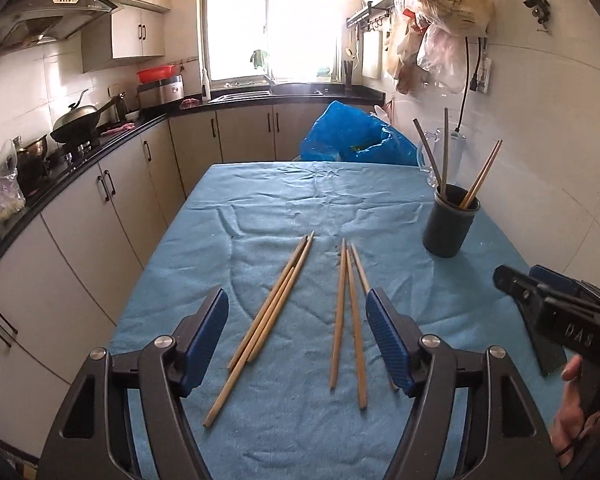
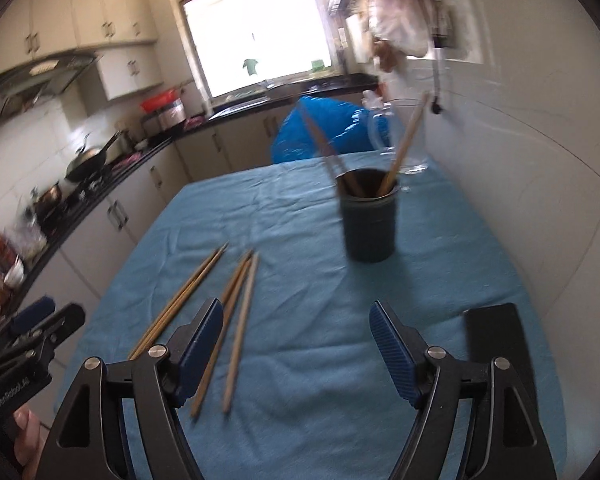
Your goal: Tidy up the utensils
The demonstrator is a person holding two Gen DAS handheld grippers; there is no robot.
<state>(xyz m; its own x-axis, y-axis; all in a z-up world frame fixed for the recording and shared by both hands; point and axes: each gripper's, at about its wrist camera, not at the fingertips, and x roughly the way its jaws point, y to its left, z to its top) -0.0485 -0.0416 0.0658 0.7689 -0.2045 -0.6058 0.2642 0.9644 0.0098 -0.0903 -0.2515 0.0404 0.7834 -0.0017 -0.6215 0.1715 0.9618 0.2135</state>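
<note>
Both claws gape wide and empty: left claw (image 1: 298, 336) above the loose chopsticks (image 1: 268, 312), right claw (image 2: 296, 344) nearby. Closing carelessly could scatter the sticks or topple the holder (image 1: 451, 220).

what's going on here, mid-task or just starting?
Mid-task. A person holds both grippers over the blue-clothed table. The left gripper and right gripper are both open and empty. Six wooden chopsticks lie loose on the cloth in two groups. The dark holder cup already has a few sticks standing in it.
</note>
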